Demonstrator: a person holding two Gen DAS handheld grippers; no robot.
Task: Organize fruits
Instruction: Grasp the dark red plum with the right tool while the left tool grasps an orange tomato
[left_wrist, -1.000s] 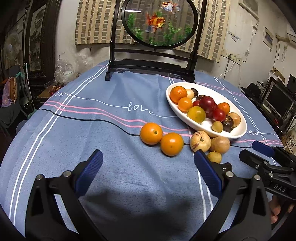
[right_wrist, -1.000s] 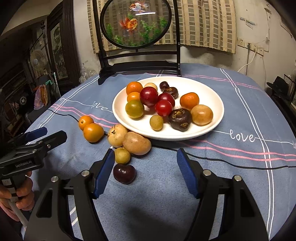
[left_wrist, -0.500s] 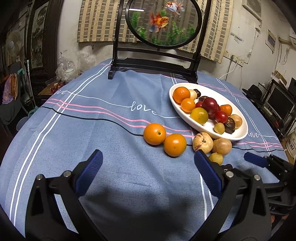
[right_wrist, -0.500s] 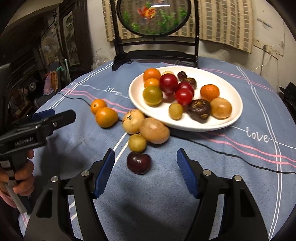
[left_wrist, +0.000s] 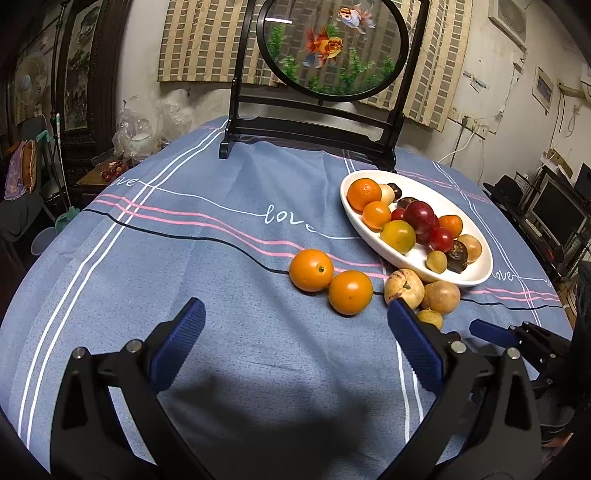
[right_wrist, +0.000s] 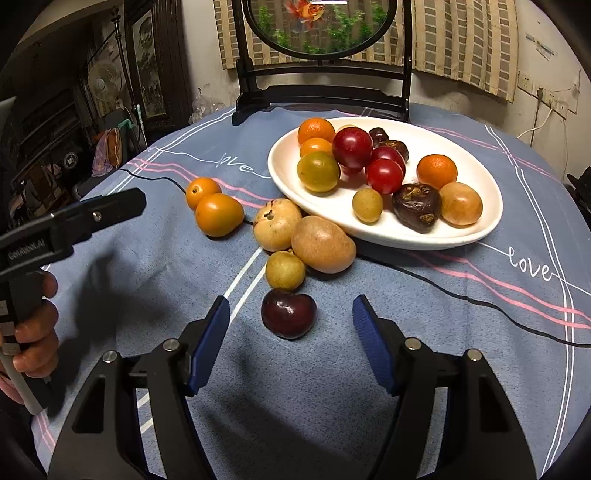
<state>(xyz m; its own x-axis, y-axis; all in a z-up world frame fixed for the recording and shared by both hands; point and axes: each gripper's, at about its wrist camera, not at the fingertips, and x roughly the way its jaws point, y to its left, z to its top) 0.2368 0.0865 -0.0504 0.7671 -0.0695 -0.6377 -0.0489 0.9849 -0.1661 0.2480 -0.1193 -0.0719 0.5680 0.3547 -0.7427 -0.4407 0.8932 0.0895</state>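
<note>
A white oval plate (right_wrist: 476, 229) (left_wrist: 480, 275) holds several fruits: oranges, red plums, yellow-green and brown ones. On the blue cloth beside it lie two oranges (left_wrist: 311, 269) (left_wrist: 350, 291), two tan fruits (right_wrist: 276, 223) (right_wrist: 322, 243), a small yellow fruit (right_wrist: 285, 270) and a dark purple plum (right_wrist: 288, 313). My right gripper (right_wrist: 290, 308) is open, its jaws on either side of the dark plum, apart from it. My left gripper (left_wrist: 295, 314) is open and empty, just short of the two oranges.
A black stand with a round goldfish panel (left_wrist: 332, 48) stands at the table's far edge. The left gripper's body (right_wrist: 74, 221) and hand show at left in the right wrist view. Room clutter lies beyond the table edges.
My right gripper has moved forward and down, bringing the dark plum between its jaws. My left gripper has edged forward toward the two oranges. Both stayed open.
</note>
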